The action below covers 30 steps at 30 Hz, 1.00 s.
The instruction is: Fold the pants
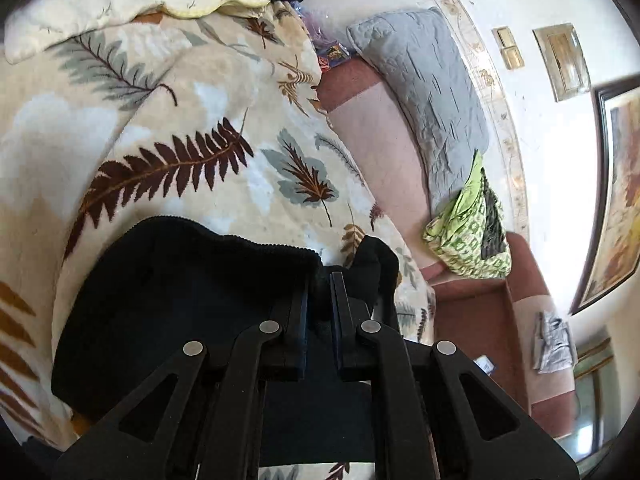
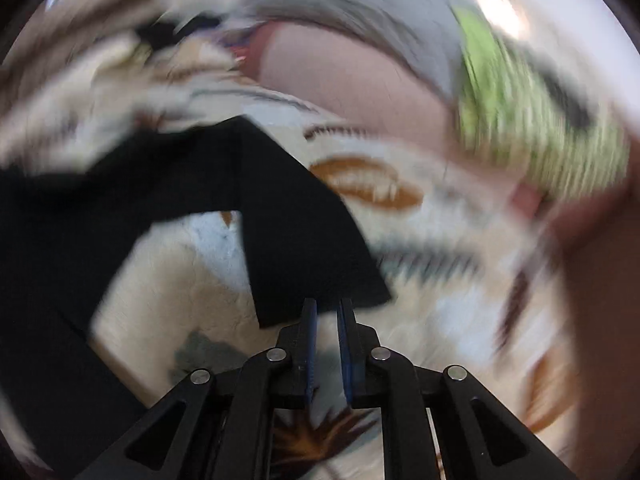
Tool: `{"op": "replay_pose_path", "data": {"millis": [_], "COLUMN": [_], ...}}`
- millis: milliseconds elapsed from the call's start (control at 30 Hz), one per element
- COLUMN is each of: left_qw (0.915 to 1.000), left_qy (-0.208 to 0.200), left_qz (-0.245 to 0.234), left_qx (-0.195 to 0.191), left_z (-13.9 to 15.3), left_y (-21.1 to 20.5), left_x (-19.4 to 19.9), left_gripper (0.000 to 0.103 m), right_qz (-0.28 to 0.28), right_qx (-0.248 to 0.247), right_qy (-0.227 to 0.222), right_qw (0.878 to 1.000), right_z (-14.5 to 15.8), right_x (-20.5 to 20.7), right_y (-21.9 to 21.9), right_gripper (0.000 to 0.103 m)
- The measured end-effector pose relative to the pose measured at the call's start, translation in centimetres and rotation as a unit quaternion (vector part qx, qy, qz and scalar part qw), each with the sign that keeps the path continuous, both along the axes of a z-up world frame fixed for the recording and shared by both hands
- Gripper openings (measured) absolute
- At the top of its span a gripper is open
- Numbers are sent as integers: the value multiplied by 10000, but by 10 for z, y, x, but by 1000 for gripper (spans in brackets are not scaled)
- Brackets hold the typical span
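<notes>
The pants (image 1: 172, 304) lie on a blanket (image 1: 192, 128) spread over a bed, their edge pinched between the closed fingers of the left gripper (image 1: 320, 280). Beyond the blanket, to its right, a pillow (image 1: 432, 112) lies along the wall (image 1: 540, 0), with a bag (image 1: 468, 236) at its near end. A picture frame (image 1: 612, 200) hangs on the wall further right. In the blurred right wrist view, the right gripper (image 2: 328, 306) sits just short of a pant leg's (image 2: 304, 240) end, jaws parted, nothing between them.
</notes>
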<state>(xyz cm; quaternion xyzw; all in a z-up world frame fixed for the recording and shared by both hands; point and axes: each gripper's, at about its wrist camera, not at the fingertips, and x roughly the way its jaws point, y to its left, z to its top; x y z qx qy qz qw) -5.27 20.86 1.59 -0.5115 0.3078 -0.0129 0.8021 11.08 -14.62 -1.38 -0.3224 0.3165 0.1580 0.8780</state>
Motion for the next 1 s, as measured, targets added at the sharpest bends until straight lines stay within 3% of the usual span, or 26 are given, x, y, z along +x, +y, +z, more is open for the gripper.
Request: {"op": "replay_pose_path", "data": {"millis": [33, 67, 100, 167, 267, 400, 500, 533, 567, 633, 667, 733, 867, 1000], "left_qw": [10000, 9999, 9999, 9998, 9998, 9994, 9990, 9990, 9991, 9993, 9995, 9998, 9997, 9992], "left_qy": [-17, -6, 9, 31, 44, 174, 227, 221, 206, 191, 171, 82, -115, -248], "left_qz": [34, 86, 99, 99, 20, -23, 8, 22, 34, 42, 38, 71, 193, 323], "left_qx": [-58, -66, -110, -182, -217, -292, -391, -393, -373, -313, -278, -153, 92, 55], "left_z": [-1, -3, -5, -7, -9, -15, -19, -19, -18, -17, -16, -11, 0, 5], "left_y": [4, 7, 8, 7, 3, 0, 3, 4, 4, 3, 3, 2, 4, 11], "left_x": [-1, 0, 2, 4, 4, 10, 10, 10, 10, 10, 10, 9, 4, -5], "left_gripper": [8, 8, 8, 8, 8, 8, 8, 8, 8, 8, 8, 8, 7, 7], "right_qz": [152, 373, 642, 889, 713, 459, 212, 220, 81, -68, -228, -467, -596, -609], "right_qx": [-341, -540, -491, -198, 379, 111, -500, -466, -676, -881, -696, -260, 738, 1086], "right_qy": [-343, -621, -739, -686, -147, 231, 275, 160, -101, -245, -116, -111, -560, -922], "right_qw": [9987, 9959, 9940, 9935, 9966, 9986, 9981, 9985, 9976, 9958, 9972, 9985, 9939, 9879], "right_z": [-3, -5, -5, -1, 4, -16, -38, -36, -35, -34, -31, -18, 44, 84], "right_x": [-10, -21, -29, -34, -12, 19, 31, 28, 29, 33, 38, 43, 16, -39], "right_y": [9, 17, 19, 18, 8, 16, 27, 24, 25, 21, 14, -2, -32, -63], "right_gripper": [51, 69, 74, 77, 77, 77, 72, 69, 47, 13, 4, 4, 4, 4]}}
